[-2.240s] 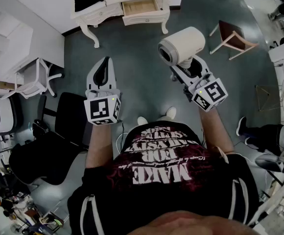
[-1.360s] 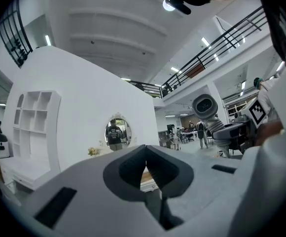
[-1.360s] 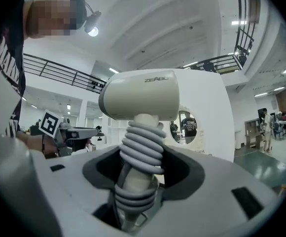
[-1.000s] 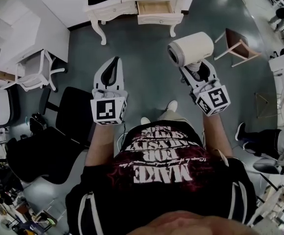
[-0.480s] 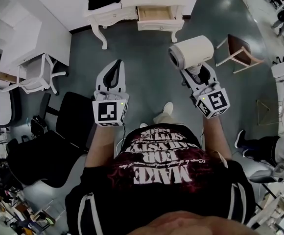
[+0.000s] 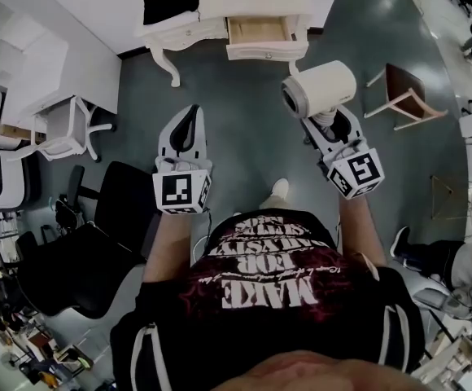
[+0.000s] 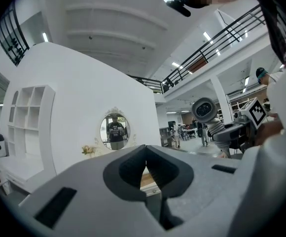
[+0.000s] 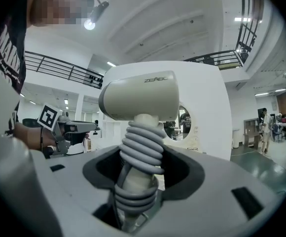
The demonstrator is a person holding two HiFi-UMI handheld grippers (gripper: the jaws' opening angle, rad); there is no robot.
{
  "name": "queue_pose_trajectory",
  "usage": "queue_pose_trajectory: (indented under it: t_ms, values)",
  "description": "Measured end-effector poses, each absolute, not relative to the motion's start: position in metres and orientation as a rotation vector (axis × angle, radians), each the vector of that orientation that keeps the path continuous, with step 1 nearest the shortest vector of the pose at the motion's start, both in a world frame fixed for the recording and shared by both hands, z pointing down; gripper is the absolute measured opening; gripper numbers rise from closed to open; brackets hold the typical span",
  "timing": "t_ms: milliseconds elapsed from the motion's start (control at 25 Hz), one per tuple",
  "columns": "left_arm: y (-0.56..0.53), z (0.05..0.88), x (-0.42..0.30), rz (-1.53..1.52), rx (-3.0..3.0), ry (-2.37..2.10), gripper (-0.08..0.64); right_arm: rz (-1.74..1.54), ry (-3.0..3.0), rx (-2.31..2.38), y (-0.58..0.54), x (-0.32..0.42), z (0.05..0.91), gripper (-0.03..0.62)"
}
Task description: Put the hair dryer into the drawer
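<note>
The cream hair dryer (image 6: 319,88) stands upright in my right gripper (image 6: 324,120), which is shut on its handle; a grey cord is coiled round that handle (image 8: 142,149). In the right gripper view the dryer's head (image 8: 140,95) fills the middle. My left gripper (image 6: 187,116) is held level beside it, jaws shut and empty, tips meeting (image 7: 145,149). Ahead stands the white dressing table (image 6: 187,27) with its drawer (image 6: 256,31) pulled open and showing a bare wooden bottom. Both grippers are well short of the drawer, over the grey floor.
A wooden chair (image 6: 405,88) stands right of the table. A white chair (image 6: 65,125) and a black office chair (image 6: 114,210) are at the left. A black cloth (image 6: 171,5) lies on the tabletop. An oval mirror (image 7: 115,130) hangs above the table.
Both grippers and the person have moved closer to the dressing table; the open drawer now sits lower and larger in the head view. The grip on the hair dryer is unchanged.
</note>
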State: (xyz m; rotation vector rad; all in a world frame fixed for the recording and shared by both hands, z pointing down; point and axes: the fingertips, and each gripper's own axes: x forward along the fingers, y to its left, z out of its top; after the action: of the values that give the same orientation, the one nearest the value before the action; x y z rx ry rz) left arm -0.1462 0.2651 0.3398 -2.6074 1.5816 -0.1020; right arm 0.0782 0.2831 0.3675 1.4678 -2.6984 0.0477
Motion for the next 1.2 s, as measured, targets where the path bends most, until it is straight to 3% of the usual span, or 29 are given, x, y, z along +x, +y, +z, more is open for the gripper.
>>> queue_pose_trajectory:
  t_ms: [600, 1200]
  values:
    - [0.212, 0.346, -0.079, -0.135, -2.570, 1.643, 0.005, 0.082, -2.765, 1.332, 0.221, 0.139, 0.380, 0.233]
    - [0.194, 0.352, -0.065, -0.172, -2.546, 1.677, 0.005, 0.123, -2.812, 1.286, 0.194, 0.156, 0.386, 0.233]
